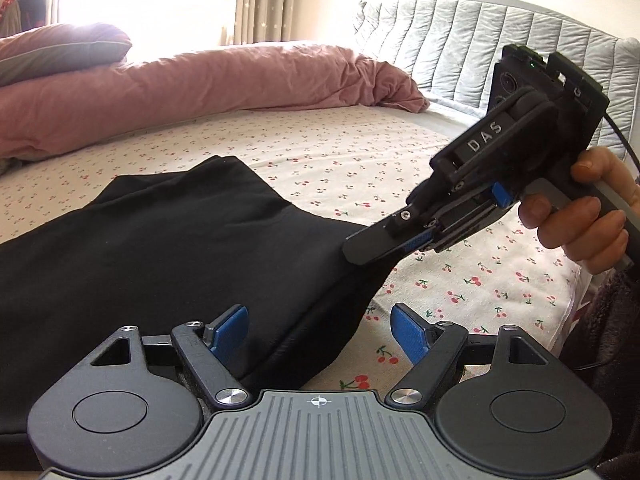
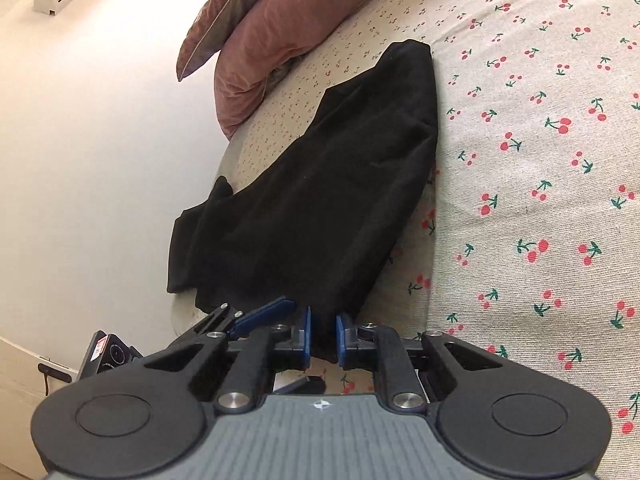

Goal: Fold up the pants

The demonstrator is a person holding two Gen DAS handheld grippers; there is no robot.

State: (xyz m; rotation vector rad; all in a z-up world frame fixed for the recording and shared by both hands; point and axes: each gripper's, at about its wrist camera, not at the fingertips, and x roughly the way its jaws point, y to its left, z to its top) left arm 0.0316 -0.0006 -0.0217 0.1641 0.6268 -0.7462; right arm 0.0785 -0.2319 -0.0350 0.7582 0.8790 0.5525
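Right gripper (image 2: 323, 338) pinches black pants (image 2: 320, 184) edge on bed (image 2: 520, 160); left gripper (image 1: 320, 330) wide, empty, beside pants. Risk: thin pinch slips, fold skews.

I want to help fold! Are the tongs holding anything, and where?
The right tongs pinch the black pants at the near corner of their edge. The left tongs are open, holding nothing.

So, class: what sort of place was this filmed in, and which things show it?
Most likely a bedroom at home. The black pants lie on a bed with a cherry-print sheet, a pink duvet is bunched behind them, and a padded headboard stands beyond.
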